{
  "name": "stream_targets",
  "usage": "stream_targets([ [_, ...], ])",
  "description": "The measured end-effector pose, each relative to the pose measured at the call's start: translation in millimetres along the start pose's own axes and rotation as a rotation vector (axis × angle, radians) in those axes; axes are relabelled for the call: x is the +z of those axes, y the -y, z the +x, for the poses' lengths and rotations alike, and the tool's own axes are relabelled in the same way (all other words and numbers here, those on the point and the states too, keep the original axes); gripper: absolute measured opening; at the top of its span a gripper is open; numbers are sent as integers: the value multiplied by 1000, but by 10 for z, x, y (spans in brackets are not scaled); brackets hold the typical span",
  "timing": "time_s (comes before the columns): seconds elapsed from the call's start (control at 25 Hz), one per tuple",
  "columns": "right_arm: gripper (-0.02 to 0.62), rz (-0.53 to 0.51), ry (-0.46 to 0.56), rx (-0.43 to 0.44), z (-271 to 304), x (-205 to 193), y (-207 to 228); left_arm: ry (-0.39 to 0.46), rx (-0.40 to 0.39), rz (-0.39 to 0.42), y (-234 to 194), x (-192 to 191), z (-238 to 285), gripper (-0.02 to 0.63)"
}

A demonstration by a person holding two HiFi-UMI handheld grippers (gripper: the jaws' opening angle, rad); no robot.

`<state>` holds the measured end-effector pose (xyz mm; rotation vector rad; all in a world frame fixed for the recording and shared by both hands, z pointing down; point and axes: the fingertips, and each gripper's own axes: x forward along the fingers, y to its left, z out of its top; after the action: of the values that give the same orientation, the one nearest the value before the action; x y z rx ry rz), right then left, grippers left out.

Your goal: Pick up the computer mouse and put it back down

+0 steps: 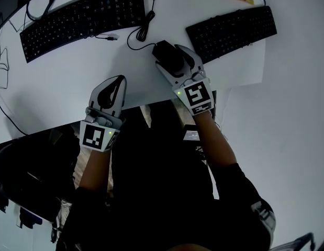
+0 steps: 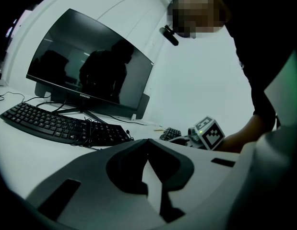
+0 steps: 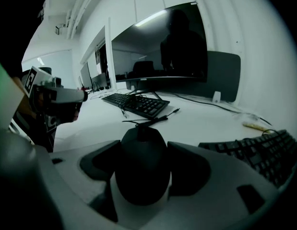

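Left claw (image 1: 118,81) closed tip to tip, nothing in it (idle), white table (image 1: 62,88) under it. Right claw (image 1: 173,54) has its dark pads against both flanks of the computer mouse (image 3: 141,166). Mouse sits dead centre between the jaws, long axis along the claw's reach, cord end pointing away. Matte black plastic, smooth dome, tapering sides. Can't tell if it's off the table yet.

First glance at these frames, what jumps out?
The black mouse sits on the white desk between the left keyboard and the right keyboard, with the right gripper shut on its sides. The left gripper lies shut and empty near the desk's front edge. A big dark monitor stands behind the left keyboard.
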<state>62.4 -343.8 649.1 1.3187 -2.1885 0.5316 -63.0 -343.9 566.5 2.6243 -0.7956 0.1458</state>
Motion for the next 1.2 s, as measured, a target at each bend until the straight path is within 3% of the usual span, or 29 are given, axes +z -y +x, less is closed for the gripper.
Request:
stream_targets([
  [0.2,308,16,146,0,-428,495,89,29,55,-16,18,228,-143,-5],
  [0.4,308,25,286,-36,-909,1051,299,133,74,67,100,716,-187,-5],
  [0.76,308,6,549,-49,-2129,1869,249,260,70,148,567,1474,-462,-5],
  [1.08,308,15,751,-32,-3065,2220,7,381,58,239,991,2205,-784,-5],
  [1.2,308,17,750,-57,-3214,2145,-7,414,59,253,1085,2347,-922,-5],
])
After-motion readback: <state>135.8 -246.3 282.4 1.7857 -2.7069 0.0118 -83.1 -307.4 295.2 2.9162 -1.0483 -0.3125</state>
